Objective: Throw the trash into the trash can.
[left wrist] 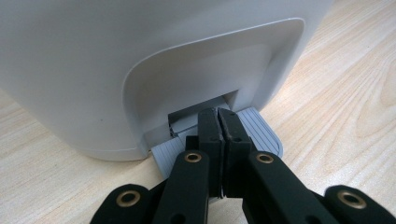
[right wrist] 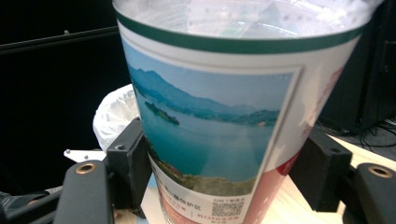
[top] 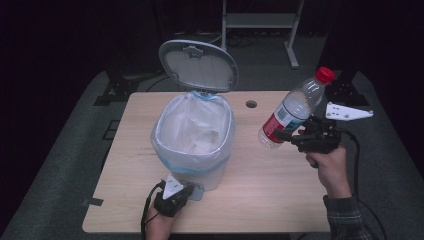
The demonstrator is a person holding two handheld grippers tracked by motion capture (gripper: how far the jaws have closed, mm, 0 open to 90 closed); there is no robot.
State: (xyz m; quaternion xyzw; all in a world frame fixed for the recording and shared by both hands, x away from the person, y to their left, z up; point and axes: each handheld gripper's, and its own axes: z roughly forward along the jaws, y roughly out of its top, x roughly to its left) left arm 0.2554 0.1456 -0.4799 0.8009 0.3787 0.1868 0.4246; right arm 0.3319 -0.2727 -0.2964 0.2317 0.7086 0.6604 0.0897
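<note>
A white pedal bin (top: 192,145) stands near the middle of the light wooden surface (top: 260,175), its lid (top: 198,65) tipped up and open behind it. A white bag (top: 192,131) lines it, folded over the rim.

The left gripper (top: 189,190) sits low at the front foot of the bin. In the left gripper view its two black fingers (left wrist: 211,128) are pressed flat together with no gap, and their tips rest on the ribbed grey pedal (left wrist: 261,133) that sticks out of the recess in the bin's base (left wrist: 140,84).

The right gripper (top: 290,135) is raised above the surface to the right of the bin, apart from it. Its fingers (right wrist: 128,165) are spread to the width of a clear plastic bottle (top: 295,107) and clamp it on both sides across the label (right wrist: 210,140). The bottle tilts, red cap (top: 325,74) up and away to the right, base toward the bin. The label carries a lake-and-mountain picture over a red band.
</note>
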